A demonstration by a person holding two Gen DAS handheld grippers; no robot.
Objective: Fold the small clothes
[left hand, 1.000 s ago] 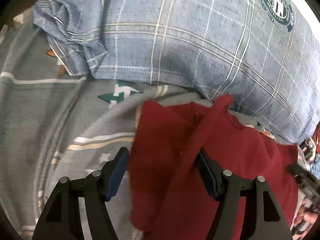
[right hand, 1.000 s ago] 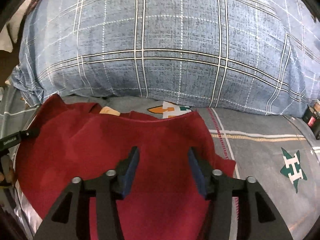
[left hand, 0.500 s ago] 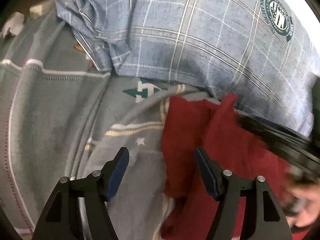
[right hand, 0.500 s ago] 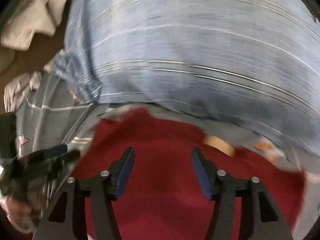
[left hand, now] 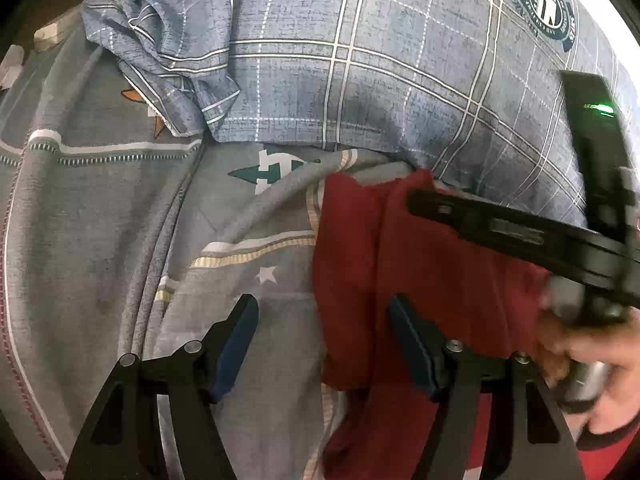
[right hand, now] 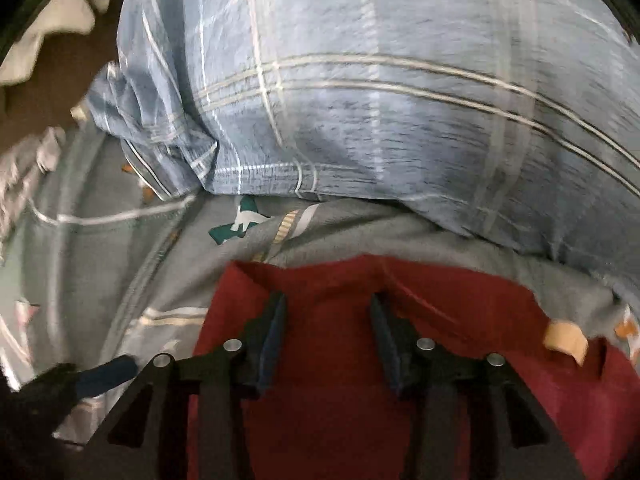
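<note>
Although the dark red knit garment (left hand: 432,280) already lies doubled into a narrower stack on the grey printed bedsheet (left hand: 120,240), near the blue plaid pillow (left hand: 360,60), more folds seem left. The left gripper (left hand: 324,344) stands wide, empty. The right gripper (right hand: 328,336) is closing above the cloth, not yet pinching. The pillow's round badge is unreadable.

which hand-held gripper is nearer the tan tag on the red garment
Right. The right hand-held gripper is over the red garment, jaws closing, with the tan tag beside it. The left hand-held gripper straddles the garment's opposite edge.
</note>
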